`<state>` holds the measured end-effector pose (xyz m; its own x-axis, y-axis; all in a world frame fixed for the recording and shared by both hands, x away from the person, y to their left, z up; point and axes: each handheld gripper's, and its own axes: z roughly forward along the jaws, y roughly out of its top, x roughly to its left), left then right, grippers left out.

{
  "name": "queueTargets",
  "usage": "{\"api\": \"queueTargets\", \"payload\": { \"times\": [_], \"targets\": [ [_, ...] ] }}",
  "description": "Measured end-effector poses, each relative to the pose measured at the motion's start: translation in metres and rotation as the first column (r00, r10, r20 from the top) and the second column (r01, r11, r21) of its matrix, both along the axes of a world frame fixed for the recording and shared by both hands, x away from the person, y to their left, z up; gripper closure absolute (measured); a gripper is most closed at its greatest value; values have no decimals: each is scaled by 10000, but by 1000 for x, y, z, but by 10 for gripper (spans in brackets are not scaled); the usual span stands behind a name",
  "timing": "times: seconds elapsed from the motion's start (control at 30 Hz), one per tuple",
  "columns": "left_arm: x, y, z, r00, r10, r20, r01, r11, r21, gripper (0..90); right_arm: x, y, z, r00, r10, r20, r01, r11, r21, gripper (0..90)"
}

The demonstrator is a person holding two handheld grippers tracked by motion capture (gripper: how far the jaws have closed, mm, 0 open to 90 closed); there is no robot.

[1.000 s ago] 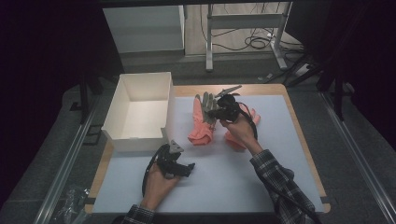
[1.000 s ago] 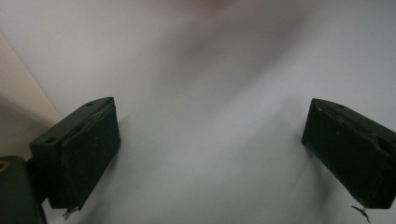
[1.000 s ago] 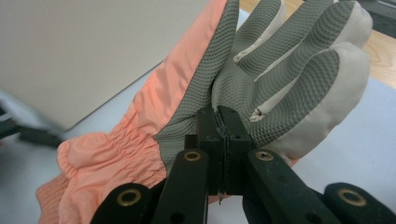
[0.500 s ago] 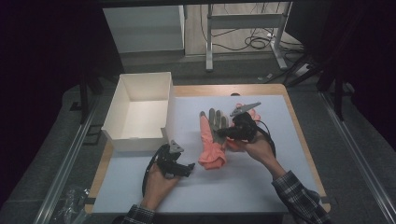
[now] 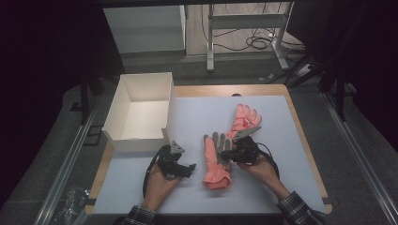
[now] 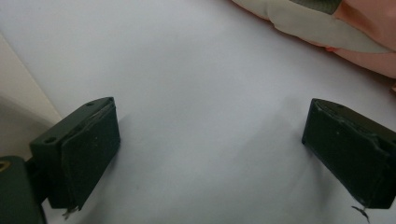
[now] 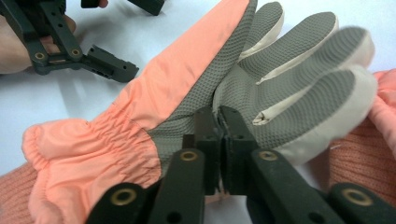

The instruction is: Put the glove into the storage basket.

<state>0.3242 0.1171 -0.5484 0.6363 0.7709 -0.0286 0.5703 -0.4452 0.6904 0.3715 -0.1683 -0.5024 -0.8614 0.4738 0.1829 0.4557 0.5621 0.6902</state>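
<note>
White box (image 5: 138,112) at desk (image 5: 281,187) left-rear, open top, nothing in it. Right tongs (image 5: 228,154) nearly shut, pinching the grey palm of the near glove (image 5: 213,161), jaws just easing apart. 2nd glove (image 5: 244,119) lies behind. Left tongs (image 5: 187,168) wide, nothing held, btwn box & glove.

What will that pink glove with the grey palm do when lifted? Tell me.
The glove is probably floppy: soft padded fabric, gathered wrist. Likely light. Its textured grey palm should resist slipping in the right claw, which pinches its edge.
</note>
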Motion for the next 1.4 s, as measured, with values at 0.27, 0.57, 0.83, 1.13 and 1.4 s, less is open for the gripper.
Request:
{"api": "queueTargets", "payload": {
  "times": [0.27, 0.57, 0.83, 1.13, 1.4],
  "targets": [
    [0, 0, 0, 10000, 32, 3, -32, 10000, -27, 41, 4, -15, 29, 9904, -564, 1262, 617, 9974, -384, 585],
    [0, -1, 0, 10000, 57, -21, -57, 10000, -63, 41, 48, -54, 42, 9584, -2351, 1617, 2445, 9688, -406, 437],
    [0, 0, 0, 10000, 24, -27, -24, 10000, -25, 41, 89, -62, 31, 9291, -3326, 1619, 3427, 9386, -386, 426],
    [0, 0, 0, 10000, 23, -29, -23, 10000, -25, 41, 115, -54, 5, 9247, -3551, 1375, 3719, 9196, -1266, 500],
    [0, 0, 0, 10000, 23, -27, -23, 10000, -26, 40, 112, -60, 2, 9197, -3832, 854, 3892, 9184, -715, 843]
  ]
}}
